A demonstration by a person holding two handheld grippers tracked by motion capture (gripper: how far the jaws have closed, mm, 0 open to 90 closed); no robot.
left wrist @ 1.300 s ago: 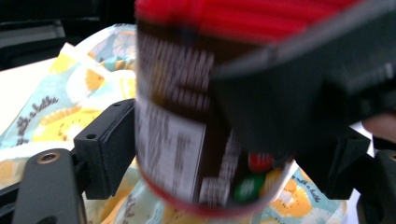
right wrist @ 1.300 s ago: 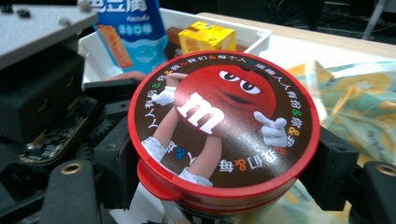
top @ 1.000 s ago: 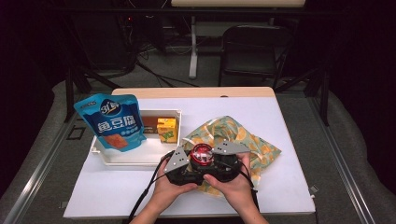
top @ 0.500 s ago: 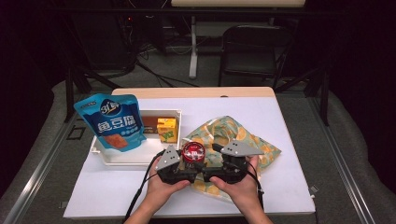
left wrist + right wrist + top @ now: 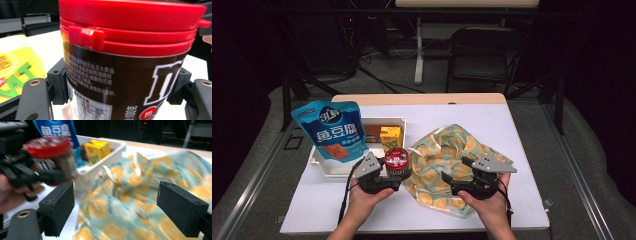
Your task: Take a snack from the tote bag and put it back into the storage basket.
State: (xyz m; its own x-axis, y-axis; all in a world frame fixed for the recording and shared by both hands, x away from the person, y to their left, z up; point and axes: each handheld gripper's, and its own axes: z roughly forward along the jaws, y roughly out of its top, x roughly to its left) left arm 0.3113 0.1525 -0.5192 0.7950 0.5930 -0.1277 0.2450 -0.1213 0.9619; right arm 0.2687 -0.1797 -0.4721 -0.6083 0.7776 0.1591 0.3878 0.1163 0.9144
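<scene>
A candy jar (image 5: 396,160) with a red lid and a brown label is held just above the table beside the white tray (image 5: 326,169). My left gripper (image 5: 394,172) is shut on it, its jaws pressing both sides of the jar (image 5: 125,65) just below the lid. My right gripper (image 5: 452,183) stands open over a crumpled cloth with an orange fruit print (image 5: 439,155). In the right gripper view the cloth (image 5: 140,195) lies between and beyond the spread jaws of that gripper (image 5: 115,207), which holds nothing. The jar (image 5: 51,155) shows at the left there.
The white tray holds a blue snack pouch (image 5: 333,131) standing upright, a yellow drink carton (image 5: 390,137) and a brown pack behind it. A white mat covers the table (image 5: 492,115). A black chair (image 5: 484,52) stands beyond the far edge.
The two hands have drawn apart. My right gripper has moved right onto the cloth, away from the jar, while my left gripper has shifted left with the jar still in it.
</scene>
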